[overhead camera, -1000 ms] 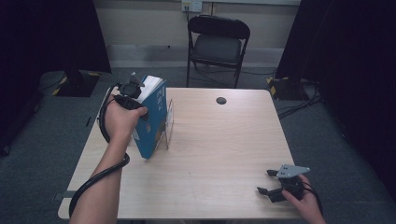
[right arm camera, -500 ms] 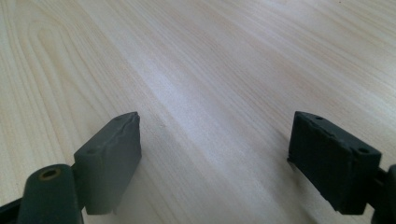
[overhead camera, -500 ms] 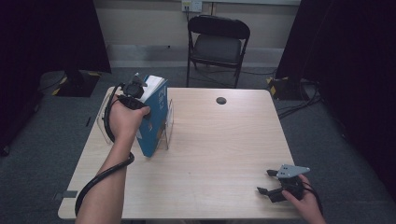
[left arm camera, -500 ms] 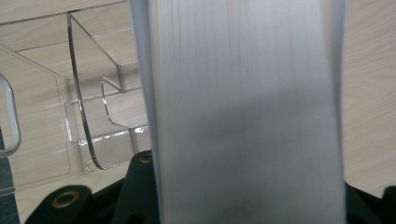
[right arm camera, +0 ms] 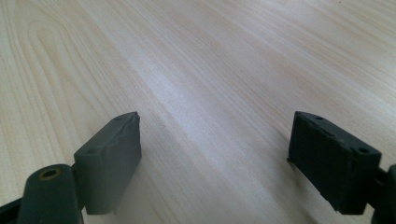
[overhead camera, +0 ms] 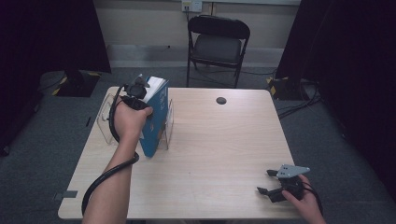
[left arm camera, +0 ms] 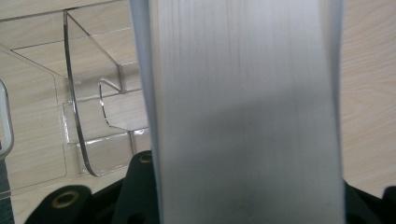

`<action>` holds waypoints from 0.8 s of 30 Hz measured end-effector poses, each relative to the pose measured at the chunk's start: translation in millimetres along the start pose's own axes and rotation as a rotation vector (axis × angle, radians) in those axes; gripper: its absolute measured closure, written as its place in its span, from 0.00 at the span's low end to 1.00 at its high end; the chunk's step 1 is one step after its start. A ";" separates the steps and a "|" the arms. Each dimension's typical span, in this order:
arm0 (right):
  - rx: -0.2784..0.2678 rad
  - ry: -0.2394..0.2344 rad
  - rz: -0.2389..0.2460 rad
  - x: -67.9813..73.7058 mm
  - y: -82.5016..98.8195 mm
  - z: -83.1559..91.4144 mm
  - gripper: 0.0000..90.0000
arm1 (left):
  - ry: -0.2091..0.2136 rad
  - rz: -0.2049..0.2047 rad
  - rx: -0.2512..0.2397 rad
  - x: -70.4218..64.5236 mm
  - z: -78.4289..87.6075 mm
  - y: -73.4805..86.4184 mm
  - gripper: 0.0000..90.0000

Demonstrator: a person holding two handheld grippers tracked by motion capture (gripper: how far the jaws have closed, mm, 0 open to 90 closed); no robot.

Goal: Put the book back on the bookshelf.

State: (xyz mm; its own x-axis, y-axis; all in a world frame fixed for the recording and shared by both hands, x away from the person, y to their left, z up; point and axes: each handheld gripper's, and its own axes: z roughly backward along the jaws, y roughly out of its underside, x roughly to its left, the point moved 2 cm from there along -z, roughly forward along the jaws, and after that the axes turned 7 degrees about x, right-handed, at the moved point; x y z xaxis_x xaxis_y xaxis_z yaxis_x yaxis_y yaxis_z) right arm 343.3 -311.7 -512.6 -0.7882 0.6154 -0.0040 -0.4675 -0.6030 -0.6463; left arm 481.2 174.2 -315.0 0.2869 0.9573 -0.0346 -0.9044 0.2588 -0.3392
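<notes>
Left tongs (overhead camera: 140,93) clamp the top of the blue book (overhead camera: 156,119), upright in the clear acrylic stand (overhead camera: 106,122) at nine o'clock on the bench (overhead camera: 219,154). It looks seated, or nearly; letting go is what's left. Forearm reaches up from six o'clock. Right tongs (overhead camera: 273,186) rest at five o'clock, wide open, empty.

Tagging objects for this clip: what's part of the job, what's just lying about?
In the job:
- blue book, clamped in the left gripper
- clear acrylic rack, which the book stands in

Lying about:
- right gripper, jaws open, resting on the table
- small black disc
- folding chair
</notes>
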 end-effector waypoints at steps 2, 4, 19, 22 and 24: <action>0.000 0.000 0.000 0.0 0.0 0.0 0.18 | 0.006 0.005 -0.007 1.2 -0.9 -0.5 0.69; 0.001 -0.001 -0.001 0.1 0.0 0.1 0.18 | 0.008 0.008 -0.008 1.4 -1.4 -1.2 0.69; 0.001 -0.003 -0.002 0.2 0.0 0.2 0.18 | 0.000 0.023 -0.011 0.7 -3.1 -6.2 0.69; -0.001 -0.005 0.001 0.4 0.1 0.1 0.18 | -0.001 0.024 -0.013 1.4 -3.2 -6.2 0.68; -0.001 -0.004 -0.001 0.7 0.2 0.1 0.18 | -0.005 0.021 -0.026 1.1 -3.1 -5.6 0.68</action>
State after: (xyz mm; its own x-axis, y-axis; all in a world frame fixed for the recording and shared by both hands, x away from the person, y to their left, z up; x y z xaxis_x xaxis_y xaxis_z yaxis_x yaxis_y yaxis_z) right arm 342.6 -311.4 -512.6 -0.7895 0.6138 -0.0003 -0.4679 -0.6021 -0.6470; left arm 487.6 173.4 -316.1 0.2662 0.9632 -0.0372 -0.9016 0.2352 -0.3630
